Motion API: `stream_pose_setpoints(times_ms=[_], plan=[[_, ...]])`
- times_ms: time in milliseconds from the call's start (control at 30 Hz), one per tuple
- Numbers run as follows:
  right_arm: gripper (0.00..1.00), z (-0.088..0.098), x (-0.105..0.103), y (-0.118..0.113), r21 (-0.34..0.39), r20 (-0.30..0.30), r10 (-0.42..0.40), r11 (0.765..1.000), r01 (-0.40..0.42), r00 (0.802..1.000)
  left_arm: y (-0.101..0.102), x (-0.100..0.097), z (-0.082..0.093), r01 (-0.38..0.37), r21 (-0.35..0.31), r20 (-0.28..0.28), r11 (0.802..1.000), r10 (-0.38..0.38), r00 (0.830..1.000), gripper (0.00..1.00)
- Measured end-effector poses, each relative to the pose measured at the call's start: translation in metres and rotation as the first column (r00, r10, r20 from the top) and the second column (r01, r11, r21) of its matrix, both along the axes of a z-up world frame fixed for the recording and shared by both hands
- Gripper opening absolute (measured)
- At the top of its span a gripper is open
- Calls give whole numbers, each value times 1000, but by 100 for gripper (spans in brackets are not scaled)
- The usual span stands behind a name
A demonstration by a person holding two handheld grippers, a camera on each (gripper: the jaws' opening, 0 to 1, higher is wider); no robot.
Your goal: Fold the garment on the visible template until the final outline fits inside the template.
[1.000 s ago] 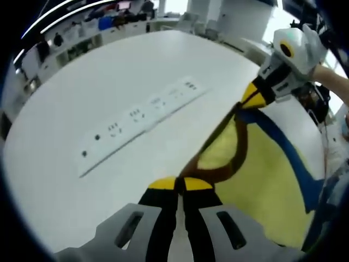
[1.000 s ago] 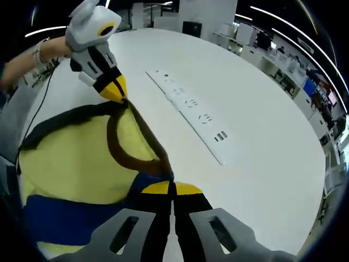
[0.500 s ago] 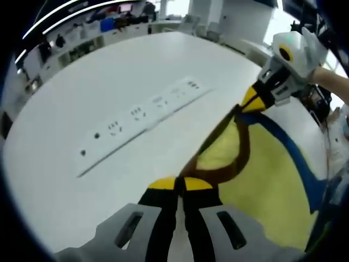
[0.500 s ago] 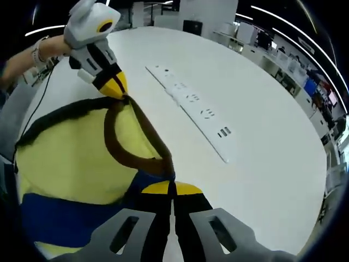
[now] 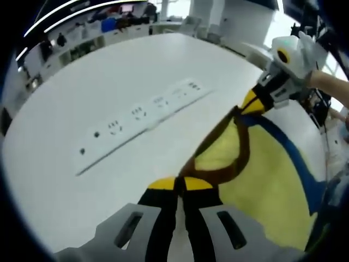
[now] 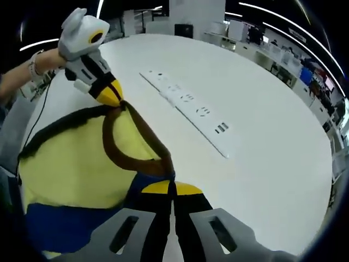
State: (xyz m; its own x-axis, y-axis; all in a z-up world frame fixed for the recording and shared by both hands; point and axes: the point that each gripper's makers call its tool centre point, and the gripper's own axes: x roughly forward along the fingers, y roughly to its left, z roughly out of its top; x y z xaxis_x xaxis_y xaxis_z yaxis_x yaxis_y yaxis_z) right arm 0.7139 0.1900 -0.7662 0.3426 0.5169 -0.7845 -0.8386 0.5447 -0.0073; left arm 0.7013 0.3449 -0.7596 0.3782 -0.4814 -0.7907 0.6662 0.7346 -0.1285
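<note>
A yellow garment [image 5: 262,174] with a blue stripe and a brown collar [image 5: 240,153] hangs stretched between both grippers above the white table. In the left gripper view my left gripper [image 5: 177,184] is shut on the collar edge, and the right gripper [image 5: 251,103] pinches the garment's other shoulder at the upper right. In the right gripper view the right gripper [image 6: 172,189] is shut on the garment [image 6: 71,164] by its collar [image 6: 117,150]. There the left gripper [image 6: 114,97] holds the far shoulder at the upper left.
A long white power strip [image 5: 142,114] [image 6: 188,101] lies on the round white table [image 5: 109,71] [image 6: 262,120] beyond the garment. A person's arm [image 5: 330,82] [image 6: 38,57] is behind each far gripper. Office desks and shelves ring the room.
Both grippers keep their hold on the garment's shoulders. The views have shifted only slightly, and the garment stays stretched between them as before.
</note>
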Motion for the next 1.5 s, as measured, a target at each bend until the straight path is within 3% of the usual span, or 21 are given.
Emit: stream_pose_setpoints(times_ms=[133,233,500,733,933,1233,1500], plan=[[2,0,0,-1,28,-43,-33,999,34,999,0,0,-1,-10,-13,-9,1000,10,1000,0],[2,0,-1,0,27,-43,-34,999,35,999,0,0,-1,-8,-9,-10,1000,7,1000,0],[3,1,-3,1,-1,5,-9,1000,9,1000,0,2,-1,-5,-9,7,1000,5,1000,1],[7,3,-2,-1,-5,17,-37,999,37,999,2,5,-3,-29,-18,36,999,29,999,4],[12,4,2,-3,-20,35,-48,999,49,998,7,10,-2,-53,-16,66,998,54,996,12],[21,7,7,-8,-34,82,-68,997,70,994,15,18,5,-76,-21,128,997,78,989,21],[27,18,9,-10,-31,117,-79,996,83,990,18,20,17,-75,-28,143,997,78,987,24]])
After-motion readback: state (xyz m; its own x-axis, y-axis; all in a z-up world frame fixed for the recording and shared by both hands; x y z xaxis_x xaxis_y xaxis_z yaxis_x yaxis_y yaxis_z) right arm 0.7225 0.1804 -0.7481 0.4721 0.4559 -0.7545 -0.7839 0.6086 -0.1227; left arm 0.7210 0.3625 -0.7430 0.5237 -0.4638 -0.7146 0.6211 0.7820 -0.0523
